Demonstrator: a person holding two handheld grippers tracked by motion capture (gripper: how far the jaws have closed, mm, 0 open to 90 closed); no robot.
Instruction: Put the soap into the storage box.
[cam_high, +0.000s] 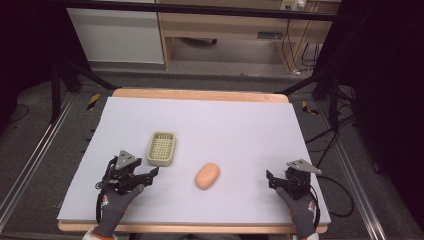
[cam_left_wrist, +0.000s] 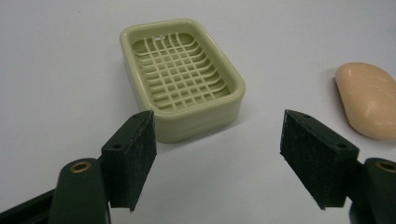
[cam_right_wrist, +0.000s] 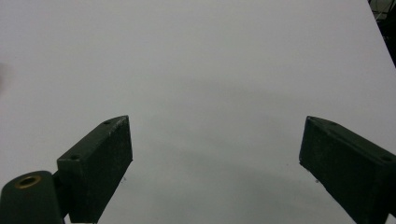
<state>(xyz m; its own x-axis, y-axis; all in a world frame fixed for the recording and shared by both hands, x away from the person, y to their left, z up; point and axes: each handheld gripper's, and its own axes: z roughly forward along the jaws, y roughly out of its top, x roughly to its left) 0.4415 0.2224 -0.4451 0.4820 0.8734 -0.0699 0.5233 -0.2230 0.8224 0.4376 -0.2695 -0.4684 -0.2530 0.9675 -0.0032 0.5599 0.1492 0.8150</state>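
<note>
From the high view I see the worktop (cam_high: 210, 125) evenly and brightly lit from above, while the floor and the far sides fall off into near black. Shadows there are soft and short; the soap (cam_high: 207, 176) throws only a faint one. That picture is a little coarse and soft overall. In the left gripper view the soap dish (cam_left_wrist: 180, 77) is fairly sharp, its rim catching a mild sheen, and my near jaws blur slightly at the bottom edge. In the right gripper view the worktop (cam_right_wrist: 210, 56) reads as flat grey with a broad, dim shadow between the jaws.
</note>
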